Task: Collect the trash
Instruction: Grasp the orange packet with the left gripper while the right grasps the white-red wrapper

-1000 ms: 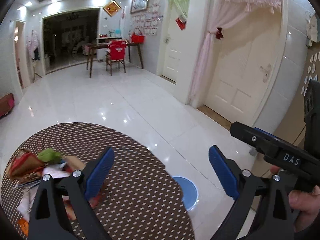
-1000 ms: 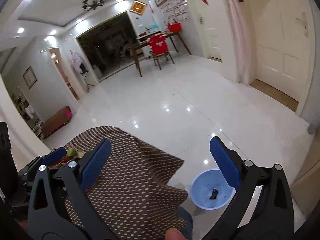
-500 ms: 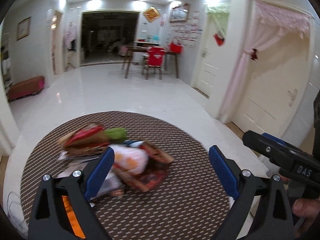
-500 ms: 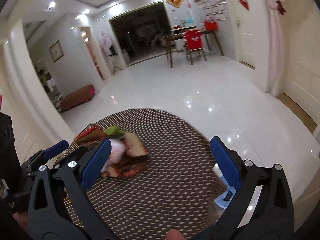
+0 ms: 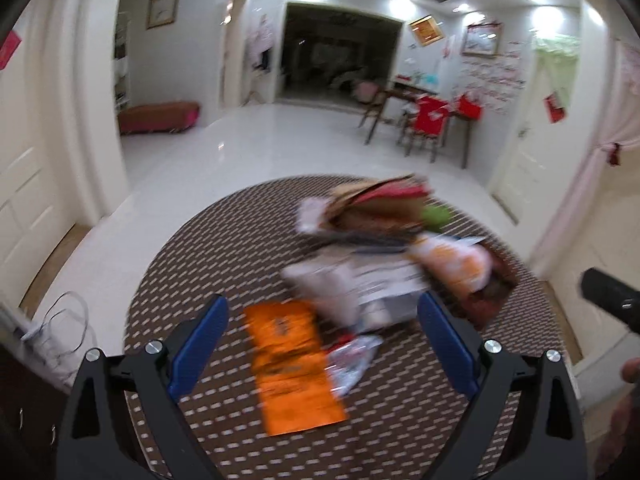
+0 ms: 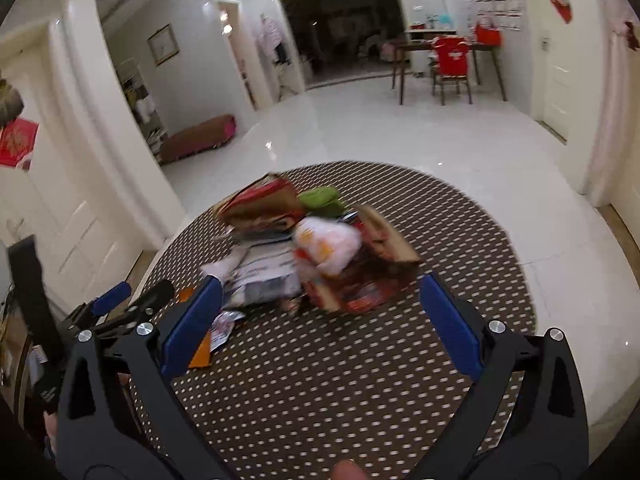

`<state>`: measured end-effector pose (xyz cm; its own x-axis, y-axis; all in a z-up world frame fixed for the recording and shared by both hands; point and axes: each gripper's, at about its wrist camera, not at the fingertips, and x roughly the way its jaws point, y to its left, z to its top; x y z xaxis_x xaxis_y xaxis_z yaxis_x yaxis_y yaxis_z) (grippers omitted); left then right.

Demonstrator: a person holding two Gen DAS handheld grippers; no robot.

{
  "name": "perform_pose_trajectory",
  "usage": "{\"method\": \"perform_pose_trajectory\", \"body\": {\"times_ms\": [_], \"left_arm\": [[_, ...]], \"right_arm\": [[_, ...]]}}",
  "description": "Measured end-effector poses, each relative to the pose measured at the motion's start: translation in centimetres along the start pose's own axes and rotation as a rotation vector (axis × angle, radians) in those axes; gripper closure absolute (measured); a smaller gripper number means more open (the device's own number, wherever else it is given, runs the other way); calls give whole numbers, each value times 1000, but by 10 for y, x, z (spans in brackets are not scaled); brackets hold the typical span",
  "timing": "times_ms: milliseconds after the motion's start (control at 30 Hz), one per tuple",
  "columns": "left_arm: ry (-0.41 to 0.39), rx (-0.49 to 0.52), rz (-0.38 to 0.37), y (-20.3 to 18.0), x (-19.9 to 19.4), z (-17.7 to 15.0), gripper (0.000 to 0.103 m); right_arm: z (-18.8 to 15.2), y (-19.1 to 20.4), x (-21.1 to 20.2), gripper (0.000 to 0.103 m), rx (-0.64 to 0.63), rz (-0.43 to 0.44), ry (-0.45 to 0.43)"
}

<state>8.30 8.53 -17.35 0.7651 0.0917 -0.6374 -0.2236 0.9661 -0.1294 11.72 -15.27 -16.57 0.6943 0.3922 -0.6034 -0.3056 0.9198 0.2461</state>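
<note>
Glossy white tiled floor (image 6: 400,128); matt brown dotted woven cloth on the round surface (image 6: 320,380); crinkled orange paper wrapper (image 5: 294,364).

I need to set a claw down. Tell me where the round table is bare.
Bare cloth on the round table lies along the near edge and right of the trash pile; also left of the orange packet. The middle and far side are crowded. Both claws are open, empty.

I see each wrist view look forward along its own fingers, angled down at the table (image 5: 192,248) from close above. Both views share the trash pile (image 5: 392,256) ahead of the fingers and the hall beyond. The left gripper (image 6: 120,300) shows at the right view's left edge.
</note>
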Motion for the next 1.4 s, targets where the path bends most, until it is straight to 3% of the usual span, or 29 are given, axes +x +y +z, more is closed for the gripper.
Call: {"method": "perform_pose_trajectory", "body": {"times_ms": [233, 367, 433, 500, 567, 733, 1067, 1167, 1267, 1300, 1400], "left_arm": [[111, 13, 69, 21, 39, -15, 10], [166, 6, 69, 26, 58, -20, 10], [191, 8, 52, 27, 66, -21, 21], [226, 13, 27, 27, 75, -21, 41], [218, 39, 22, 28, 77, -21, 50], [214, 57, -15, 40, 72, -25, 51], [201, 29, 48, 77, 50, -37, 51], [199, 21, 55, 81, 47, -36, 51], [199, 11, 60, 83, 44, -36, 51], [199, 8, 61, 83, 44, -36, 51], [197, 5, 57, 81, 43, -34, 51]], "right_arm": [[-14, 24, 21, 6, -41, 24, 69], [-22, 32, 32, 6, -61, 30, 112], [-25, 37, 37, 6, -72, 36, 130], [-29, 43, 43, 6, -87, 50, 152], [-33, 49, 50, 6, -99, 66, 172], [-39, 60, 66, 6, -118, 84, 215], [-51, 93, 122, 8, -148, 102, 289], [-48, 103, 133, 19, -156, 106, 282], [-51, 114, 145, 45, -185, 106, 296], [-53, 117, 144, 62, -207, 93, 277], [-57, 116, 137, 71, -203, 117, 272]]}}
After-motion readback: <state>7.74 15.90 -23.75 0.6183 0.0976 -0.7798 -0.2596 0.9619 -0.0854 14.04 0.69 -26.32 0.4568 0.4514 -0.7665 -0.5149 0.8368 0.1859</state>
